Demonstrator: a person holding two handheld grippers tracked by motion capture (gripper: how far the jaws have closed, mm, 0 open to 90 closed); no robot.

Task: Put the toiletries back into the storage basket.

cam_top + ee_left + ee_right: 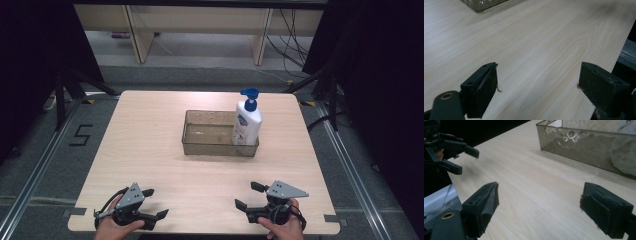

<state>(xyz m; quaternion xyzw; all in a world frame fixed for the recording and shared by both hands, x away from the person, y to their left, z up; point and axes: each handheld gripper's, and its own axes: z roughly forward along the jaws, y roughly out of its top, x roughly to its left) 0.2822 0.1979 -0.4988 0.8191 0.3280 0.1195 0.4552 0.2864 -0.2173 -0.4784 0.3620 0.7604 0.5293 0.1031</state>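
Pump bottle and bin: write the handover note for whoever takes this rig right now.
Left gripper: open, holding nothing, low over the table's near edge at the left.
Right gripper: open, holding nothing, at the near edge on the right, jaws toward the bin.
Pump bottle: white with a blue pump, upright in the right end of the clear bin, mid-table.
Done: bottle stands in the bin; neither gripper touches anything.
Left: likely grasping the bottle or bin; the right gripper is nearer.

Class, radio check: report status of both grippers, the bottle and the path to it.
Left gripper and right gripper open, empty, at near table edge. Pump bottle upright in right end of clear bin. Bare tabletop between; bin wall in front of bottle.
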